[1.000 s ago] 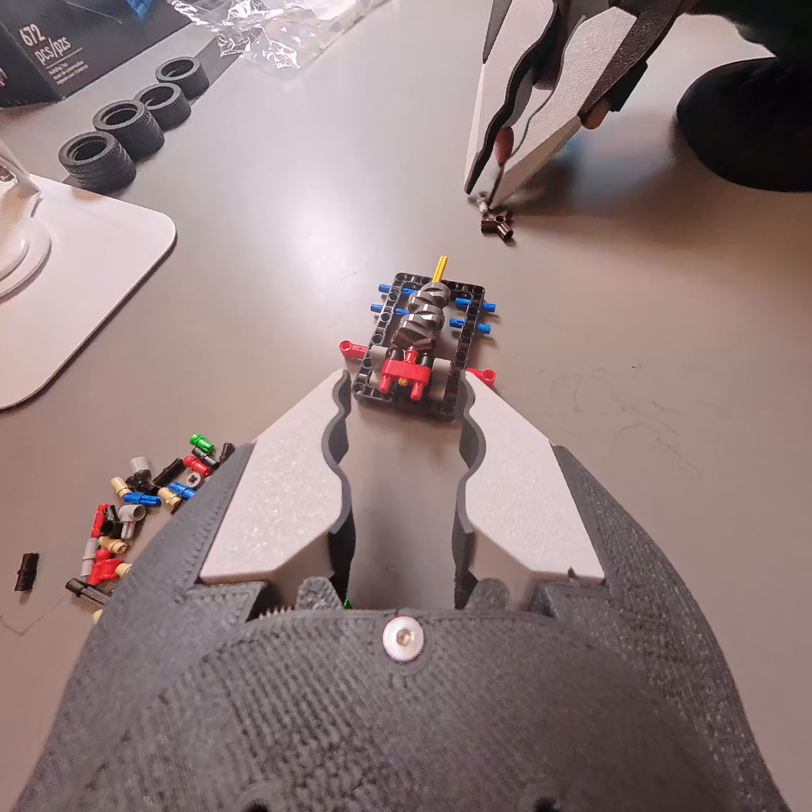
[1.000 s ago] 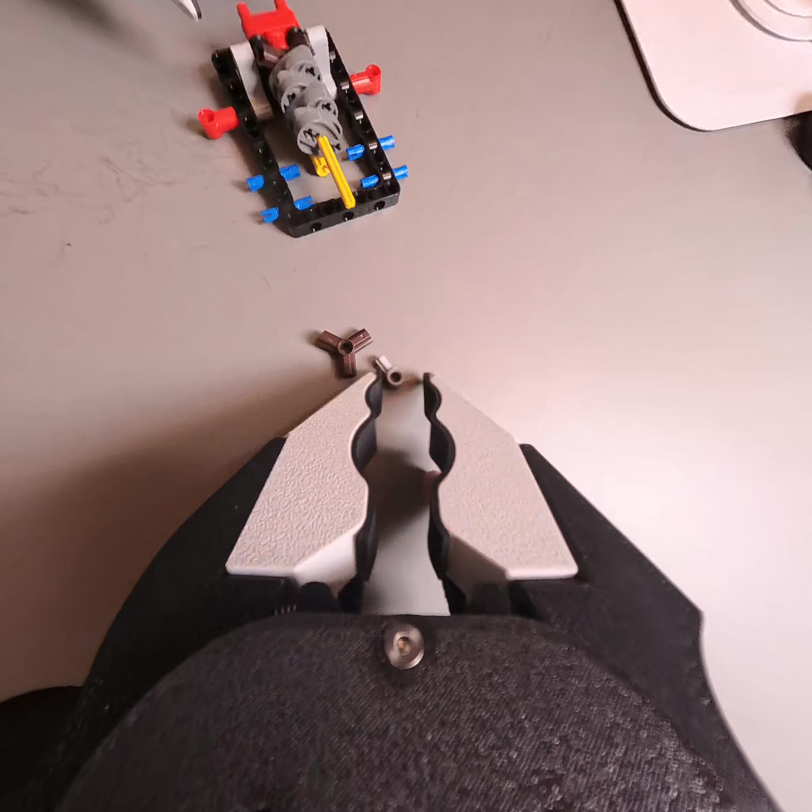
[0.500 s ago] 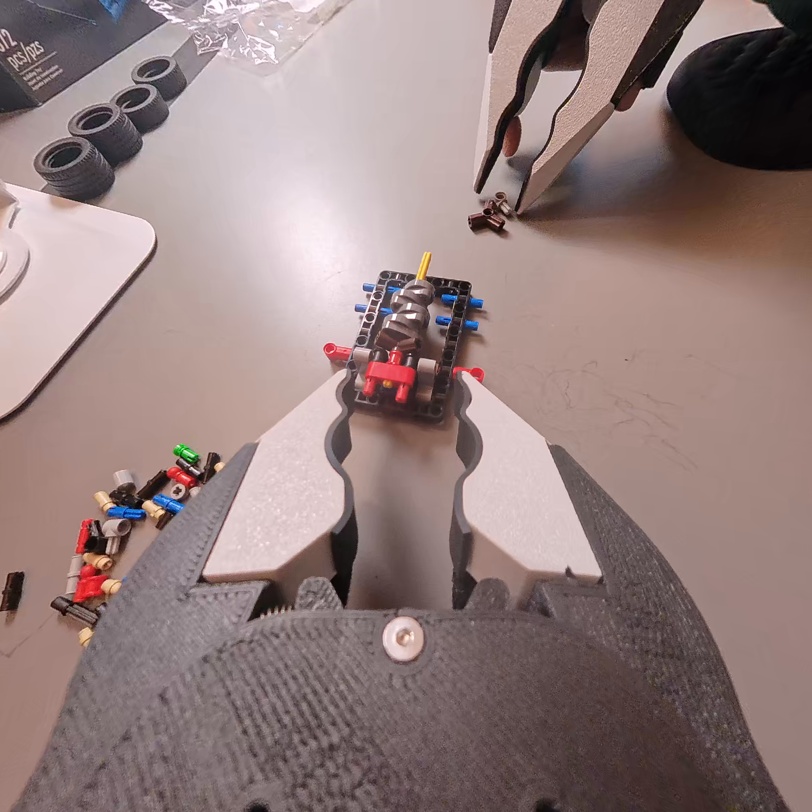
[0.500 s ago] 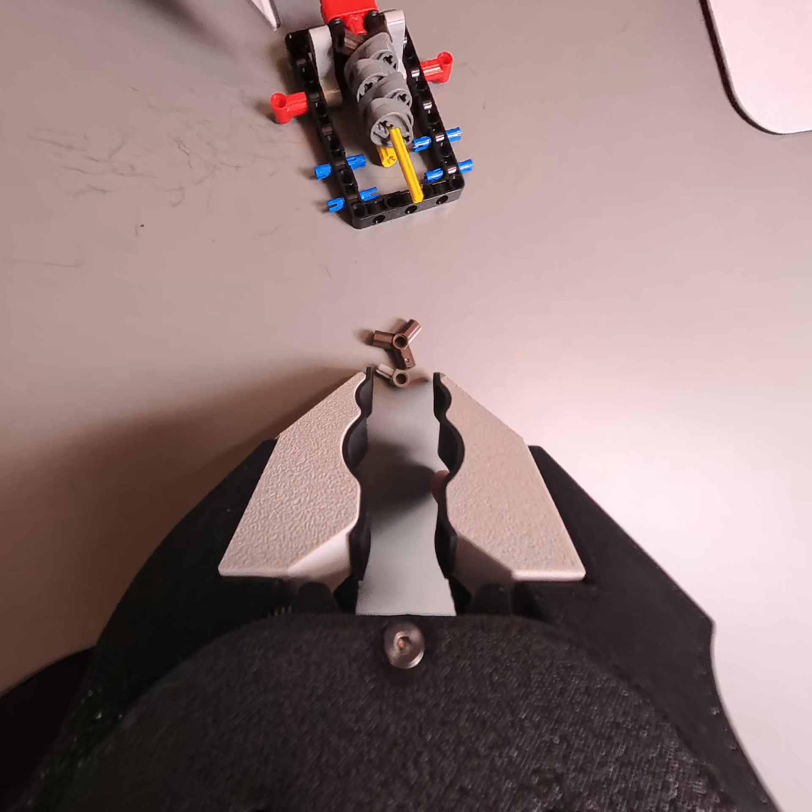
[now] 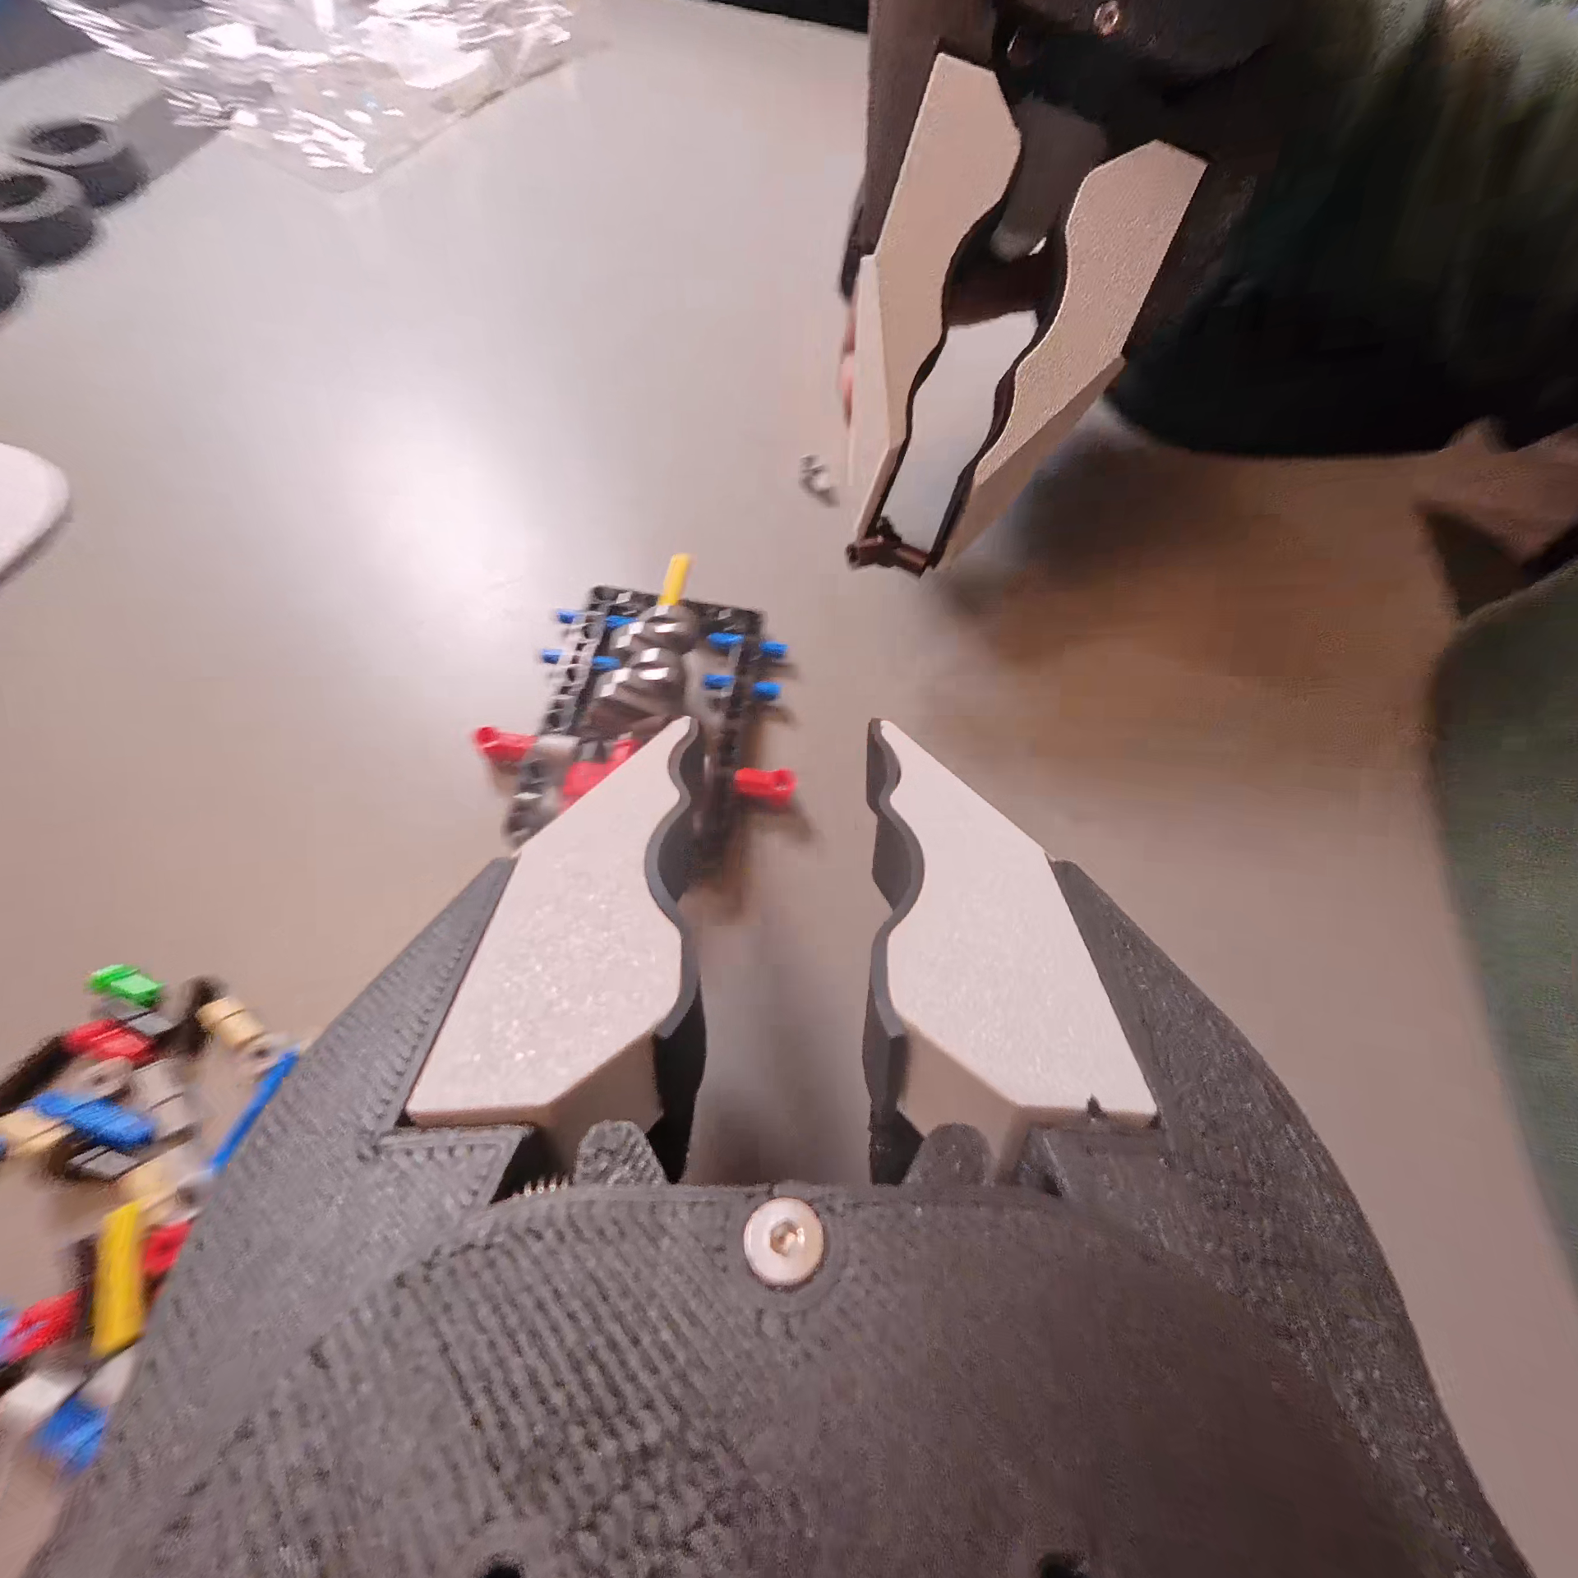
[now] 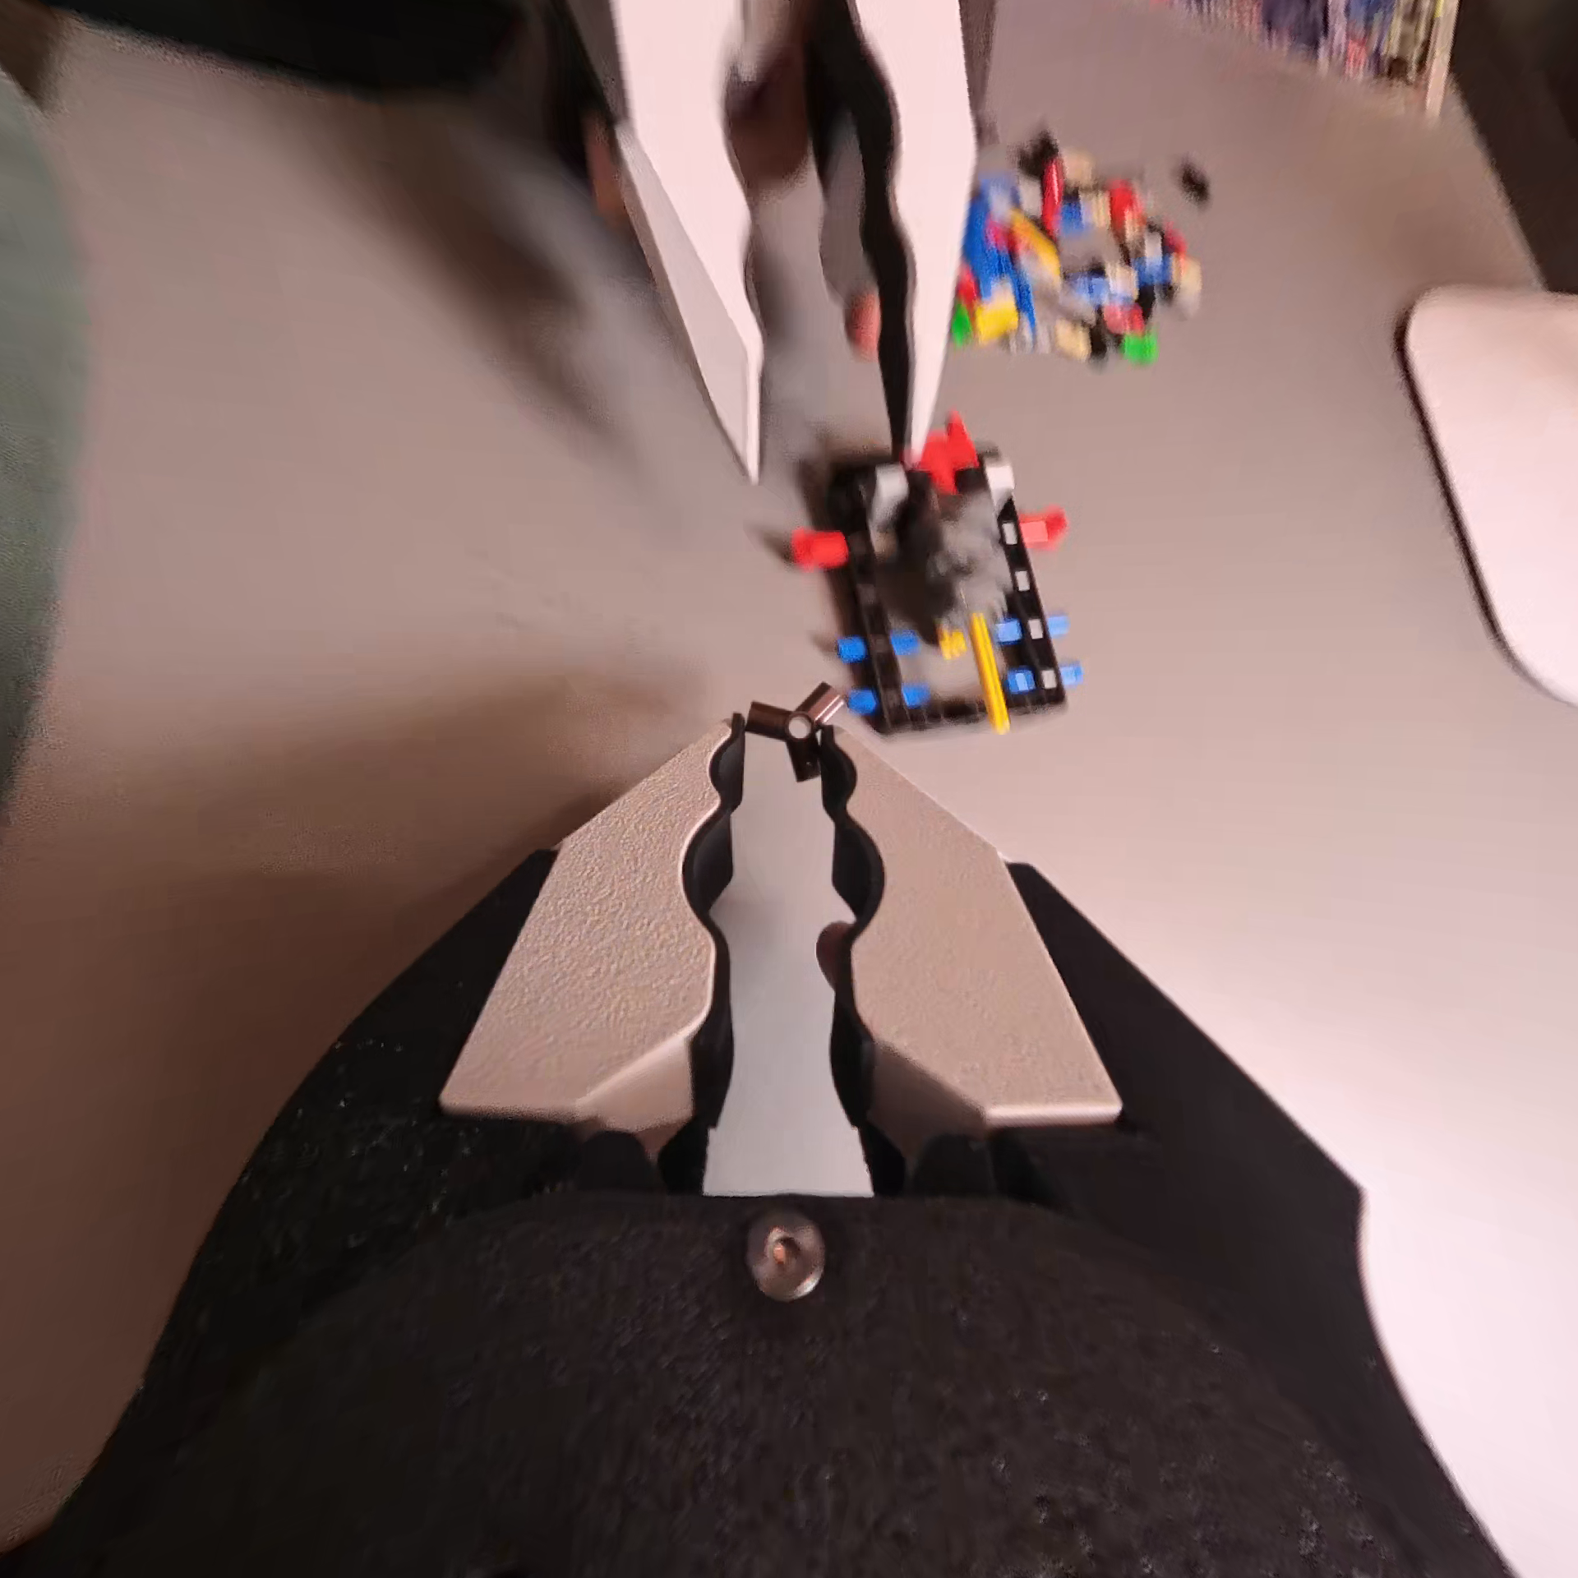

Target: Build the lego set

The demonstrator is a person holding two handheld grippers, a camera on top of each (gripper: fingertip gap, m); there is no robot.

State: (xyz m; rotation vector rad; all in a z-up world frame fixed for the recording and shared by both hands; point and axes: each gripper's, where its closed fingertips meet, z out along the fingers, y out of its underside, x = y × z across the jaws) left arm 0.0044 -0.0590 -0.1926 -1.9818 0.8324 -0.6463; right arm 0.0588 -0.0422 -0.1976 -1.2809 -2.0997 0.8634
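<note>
Fingers of right gripper (image 6: 781,734) pinch brown 3-arm connector (image 6: 796,728), raised off table; left gripper (image 5: 779,741) fingers wide apart, empty

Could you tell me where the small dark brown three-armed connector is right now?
The small dark brown three-armed connector is pinched at the right gripper tips, above the table, just short of the black rectangular frame assembly.

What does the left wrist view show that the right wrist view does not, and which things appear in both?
Only the left wrist view: crumpled clear plastic, black tyres, and a small grey piece lying on the table. Only the right wrist view: the brown connector's three-pronged shape. Both: the black frame assembly, the loose pile of pieces, both grippers.
</note>
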